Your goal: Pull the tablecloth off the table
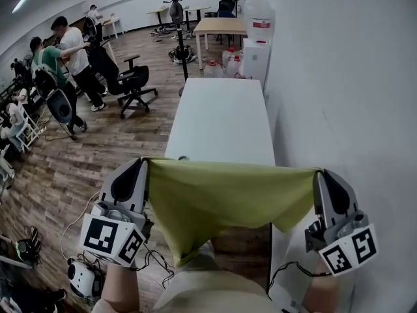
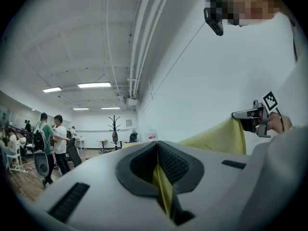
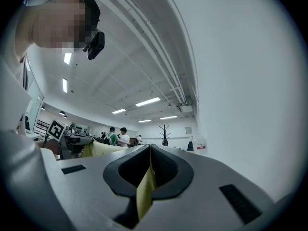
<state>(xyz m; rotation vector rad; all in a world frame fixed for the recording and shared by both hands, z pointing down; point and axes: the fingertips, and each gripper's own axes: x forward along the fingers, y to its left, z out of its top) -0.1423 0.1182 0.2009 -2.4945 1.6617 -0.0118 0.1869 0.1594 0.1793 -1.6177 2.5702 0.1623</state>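
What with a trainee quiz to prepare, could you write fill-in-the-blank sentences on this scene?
The left gripper and the right gripper are both shut on the ____.
The cloth stretches ____ the two grippers.
The table is ____ in colour.
Missing: cloth; between; white.

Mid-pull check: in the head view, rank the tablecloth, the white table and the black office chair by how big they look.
1. tablecloth: looks slightly largest, but it hangs nearest the camera, so its lead over the table is unsure.
2. white table.
3. black office chair: clearly smallest, far back.
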